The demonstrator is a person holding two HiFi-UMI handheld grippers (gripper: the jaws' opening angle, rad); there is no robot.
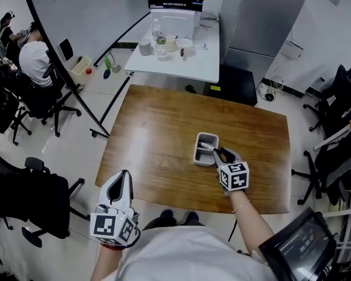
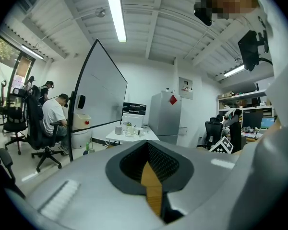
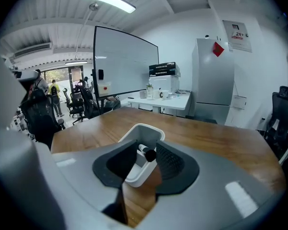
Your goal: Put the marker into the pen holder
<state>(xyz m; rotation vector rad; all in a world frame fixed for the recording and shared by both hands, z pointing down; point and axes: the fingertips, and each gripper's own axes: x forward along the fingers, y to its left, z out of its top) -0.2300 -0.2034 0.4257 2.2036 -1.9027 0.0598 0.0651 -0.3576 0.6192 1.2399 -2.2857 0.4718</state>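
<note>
A white, rounded pen holder point(image 1: 205, 156) stands on the wooden table point(image 1: 158, 133), right of centre. The marker point(image 1: 207, 146), white with a black end, lies slanted inside it. My right gripper point(image 1: 221, 155) hovers at the holder's near right corner. In the right gripper view the holder point(image 3: 143, 128) sits just beyond the jaws and the marker's black end point(image 3: 149, 154) lies between them, close to the right pad, with a clear gap to the left pad; this gripper point(image 3: 145, 163) is open. My left gripper point(image 1: 121, 185) hangs off the table's near left edge, jaws point(image 2: 149, 171) together, holding nothing.
A white side table point(image 1: 175, 57) with bottles and cups stands beyond the wooden table. A whiteboard point(image 1: 88, 16) on a stand is at the far left, a seated person point(image 1: 35, 60) and office chairs point(image 1: 29, 198) on the left, more chairs point(image 1: 333, 157) on the right.
</note>
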